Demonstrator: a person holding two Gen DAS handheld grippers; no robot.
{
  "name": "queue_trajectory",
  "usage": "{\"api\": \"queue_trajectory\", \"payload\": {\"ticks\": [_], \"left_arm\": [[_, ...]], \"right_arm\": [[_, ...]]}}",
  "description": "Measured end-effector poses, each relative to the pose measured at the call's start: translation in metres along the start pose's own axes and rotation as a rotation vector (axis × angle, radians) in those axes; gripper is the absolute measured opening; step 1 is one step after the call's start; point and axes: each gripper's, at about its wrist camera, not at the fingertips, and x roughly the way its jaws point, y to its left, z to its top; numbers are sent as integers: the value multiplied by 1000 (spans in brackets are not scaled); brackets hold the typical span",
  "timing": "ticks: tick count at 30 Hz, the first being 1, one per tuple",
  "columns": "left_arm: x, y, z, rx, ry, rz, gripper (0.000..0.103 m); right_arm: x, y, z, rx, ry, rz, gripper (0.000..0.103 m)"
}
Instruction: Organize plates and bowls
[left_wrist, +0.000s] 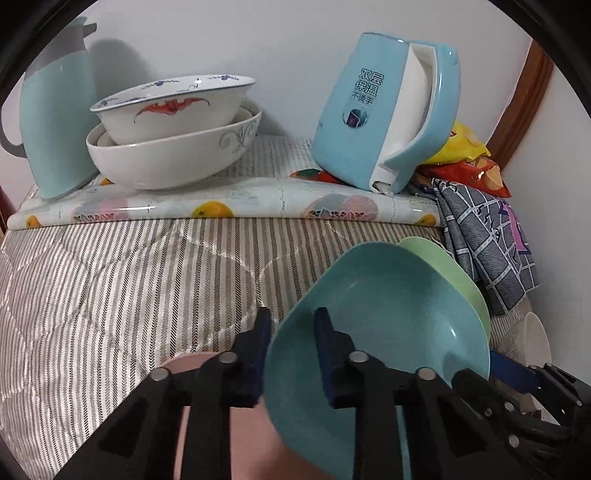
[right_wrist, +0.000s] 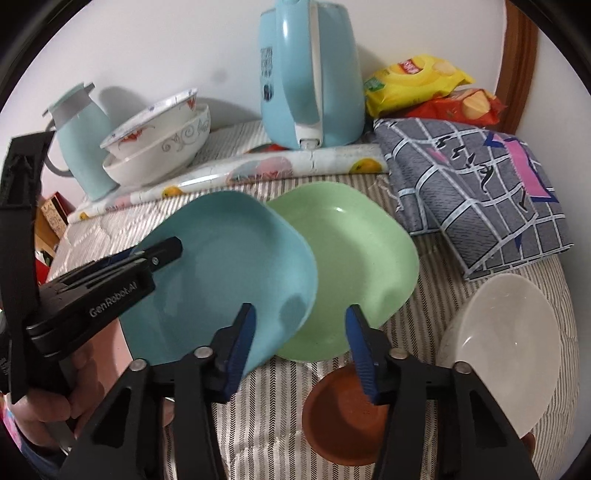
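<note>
We see the left hand-held gripper (left_wrist: 291, 328) clamped on the rim of the blue plate (left_wrist: 373, 306), one finger (left_wrist: 325, 347) inside the dish and the other under it. The blue plate is tilted, its far edge overlapping the green plate (right_wrist: 351, 266), which lies on the striped bed cover (left_wrist: 129, 280). From the right wrist view, the left hand-held gripper (right_wrist: 166, 253) meets the blue plate (right_wrist: 225, 273) at its left edge.

The right hand-held gripper (right_wrist: 301, 336) hangs released, jaws spread, holding nothing, above the near edges of both plates. Below it sits a small brown dish (right_wrist: 340, 421); a white bowl (right_wrist: 506, 350) lies just to its right.

Farther back, on a fruit-print mat (left_wrist: 229, 206), two white bowls are nested: a patterned bowl (left_wrist: 170, 107) inside a larger bowl (left_wrist: 173, 155). A pale blue flask (left_wrist: 55, 129) stands left of them, a blue kettle (left_wrist: 388, 110) right. Snack bags (right_wrist: 421, 85) and a grey checked cloth (right_wrist: 476, 192) lie beside the kettle.
</note>
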Motion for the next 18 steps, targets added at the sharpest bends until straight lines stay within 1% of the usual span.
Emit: {"api": "queue_trajectory", "payload": {"ticks": [3, 6, 10, 18], "left_arm": [[-4, -1, -1, 3, -6, -9, 15], [-9, -3, -3, 12, -11, -13, 12], [-16, -1, -9, -6, -11, -37, 11], [-46, 1, -16, -13, -52, -35, 11]], "right_arm": [[2, 0, 0, 5, 3, 4, 25], [3, -1, 0, 7, -11, -36, 18], [-1, -5, -3, 8, -23, -41, 16], [-28, 3, -5, -8, -78, -48, 15]]}}
